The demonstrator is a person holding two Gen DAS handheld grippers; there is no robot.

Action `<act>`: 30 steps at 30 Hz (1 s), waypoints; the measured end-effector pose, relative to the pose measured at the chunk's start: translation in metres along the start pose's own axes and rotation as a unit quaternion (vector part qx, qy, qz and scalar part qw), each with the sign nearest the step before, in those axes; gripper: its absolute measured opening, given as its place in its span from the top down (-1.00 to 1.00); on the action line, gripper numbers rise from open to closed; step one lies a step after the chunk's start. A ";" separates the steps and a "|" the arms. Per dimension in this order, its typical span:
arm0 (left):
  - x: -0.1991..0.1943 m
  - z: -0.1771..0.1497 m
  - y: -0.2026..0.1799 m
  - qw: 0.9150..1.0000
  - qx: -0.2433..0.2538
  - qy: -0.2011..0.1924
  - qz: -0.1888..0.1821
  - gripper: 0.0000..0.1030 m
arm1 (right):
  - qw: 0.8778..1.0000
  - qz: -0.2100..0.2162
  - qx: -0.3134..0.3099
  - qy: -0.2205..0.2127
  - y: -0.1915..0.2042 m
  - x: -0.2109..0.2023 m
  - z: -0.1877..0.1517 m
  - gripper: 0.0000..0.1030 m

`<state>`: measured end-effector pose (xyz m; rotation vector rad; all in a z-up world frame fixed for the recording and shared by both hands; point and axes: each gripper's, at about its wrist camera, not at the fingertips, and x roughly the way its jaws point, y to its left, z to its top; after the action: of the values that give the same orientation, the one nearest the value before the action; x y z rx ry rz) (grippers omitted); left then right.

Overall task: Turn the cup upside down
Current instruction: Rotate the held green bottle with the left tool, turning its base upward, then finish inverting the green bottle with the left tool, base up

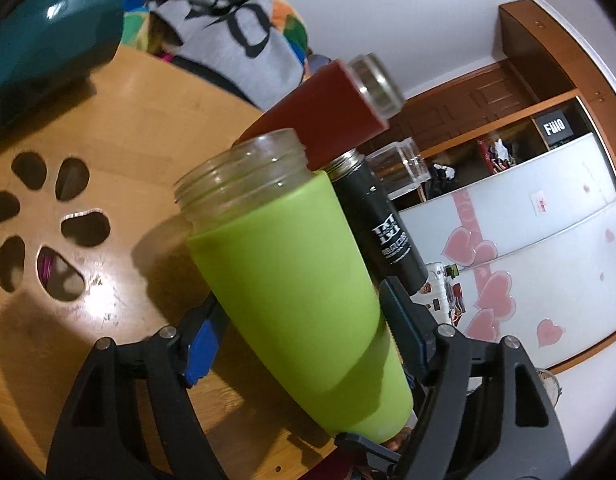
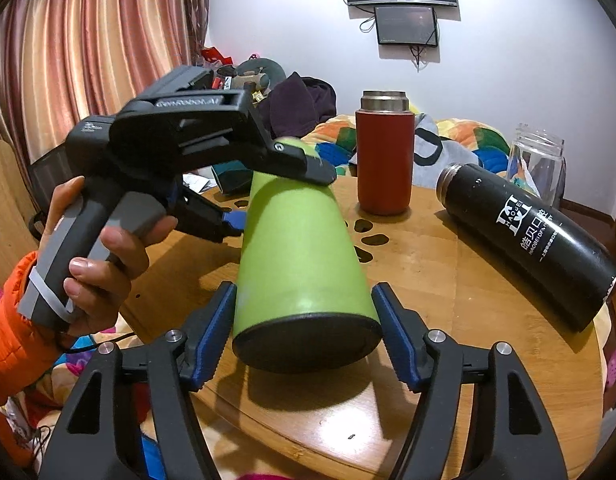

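Observation:
The green sleeved glass cup (image 1: 292,276) is tilted, held off the round wooden table. My left gripper (image 1: 304,328) is shut on it, blue pads on both sides of its body; the clear threaded mouth points up and away. In the right wrist view the green cup (image 2: 300,256) lies nearly level with its black base toward the camera. The left gripper (image 2: 276,196) clamps its far end there. My right gripper (image 2: 308,332) is open, its blue pads (image 2: 216,332) either side of the cup's base, not touching.
A red cup (image 2: 384,160) stands upright on the wooden table (image 2: 448,300). A black flask (image 2: 524,228) lies on its side at right, with a clear glass jar (image 2: 540,164) behind. A teal object (image 1: 48,40) sits at the table's far edge. Bedding lies beyond.

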<state>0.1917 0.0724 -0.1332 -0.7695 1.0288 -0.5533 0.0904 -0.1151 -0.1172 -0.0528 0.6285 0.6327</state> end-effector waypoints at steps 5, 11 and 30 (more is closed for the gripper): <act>0.003 -0.002 0.000 1.000 -0.006 0.013 0.018 -0.54 | 1.000 0.003 0.004 0.001 0.000 0.002 0.001 -0.26; 0.004 -0.004 -0.006 0.998 0.011 0.020 0.055 -0.68 | 1.000 -0.002 0.010 0.004 -0.003 0.005 0.002 -0.26; -0.007 -0.061 -0.088 0.922 0.299 -0.099 0.225 -0.01 | 0.999 0.004 0.024 0.031 -0.008 0.012 -0.010 -0.22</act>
<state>0.1293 0.0041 -0.0786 -0.0332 0.7500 -0.3483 0.0974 -0.1171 -0.1332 -0.0254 0.7042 0.6256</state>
